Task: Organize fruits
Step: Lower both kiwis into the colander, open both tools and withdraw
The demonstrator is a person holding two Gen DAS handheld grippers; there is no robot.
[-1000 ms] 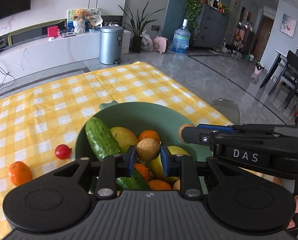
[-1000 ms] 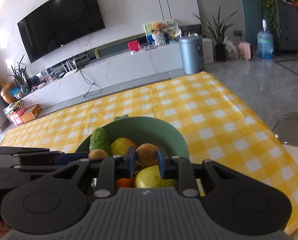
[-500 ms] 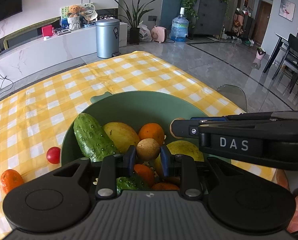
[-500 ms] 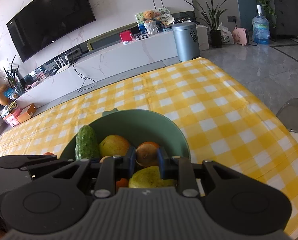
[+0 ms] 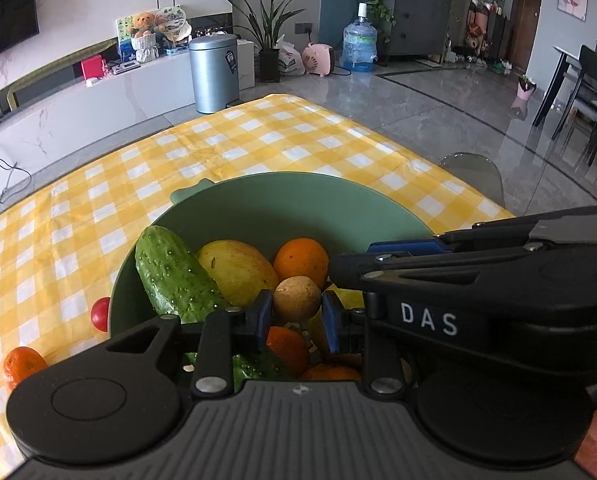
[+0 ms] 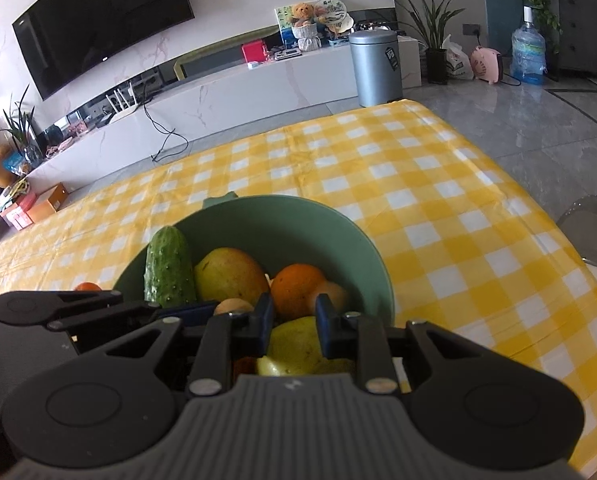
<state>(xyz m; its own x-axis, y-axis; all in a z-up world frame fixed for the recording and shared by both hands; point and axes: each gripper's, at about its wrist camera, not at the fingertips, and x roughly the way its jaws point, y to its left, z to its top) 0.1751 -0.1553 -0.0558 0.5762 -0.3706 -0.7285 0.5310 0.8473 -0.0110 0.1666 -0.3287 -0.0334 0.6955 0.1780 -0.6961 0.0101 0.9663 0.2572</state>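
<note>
Yellow-checked tablecloth (image 5: pixel 258 136) lay under the green bowl (image 5: pixel 298 196), where the left gripper (image 5: pixel 297 312) – jaws opening – had a small brown fruit (image 5: pixel 297 297) between its pads directly above the pile, beside the clenched, empty right gripper (image 6: pixel 292 312).

I am working in a home living room: wall-mounted television (image 6: pixel 98 20), marble media console (image 6: pixel 258 92), potted plants (image 5: pixel 268 36), dining chairs (image 5: pixel 586 92).

Green bowl (image 5: pixel 258 200) held a cucumber (image 5: pixel 174 280), mango (image 5: pixel 234 272), oranges (image 5: pixel 300 258); small brown fruit (image 5: pixel 297 297) sat near, centre.
</note>
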